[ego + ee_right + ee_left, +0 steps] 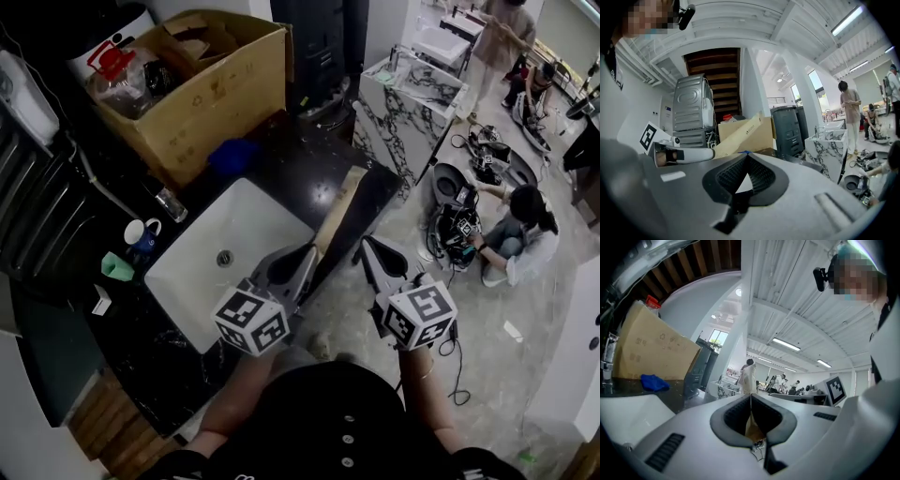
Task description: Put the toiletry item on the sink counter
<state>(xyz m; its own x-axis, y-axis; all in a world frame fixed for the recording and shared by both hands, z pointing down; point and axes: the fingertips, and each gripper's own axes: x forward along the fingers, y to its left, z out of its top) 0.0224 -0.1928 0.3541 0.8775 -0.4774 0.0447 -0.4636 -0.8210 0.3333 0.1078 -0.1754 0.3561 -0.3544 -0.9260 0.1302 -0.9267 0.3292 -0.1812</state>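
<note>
On the black sink counter point(309, 173), left of the white basin point(202, 281), lie a small green item point(117, 267) and a small white box point(101, 301); I cannot tell which is the toiletry item. My left gripper point(309, 251) hovers over the basin's front right corner, shut and empty; its own view shows the jaws point(751, 397) meeting with nothing between them. To its right, off the counter's edge and over the floor, my right gripper point(366, 242) is also shut and empty point(747, 155). Neither gripper touches any object.
A large cardboard box point(216, 103) of clutter fills the counter's back, with a blue cloth point(232, 155) in front. A blue-and-white mug point(142, 234) and a glass point(172, 203) stand left of the basin. A long cardboard strip point(339, 211) leans at the counter's right edge. People point(520, 225) sit on the floor.
</note>
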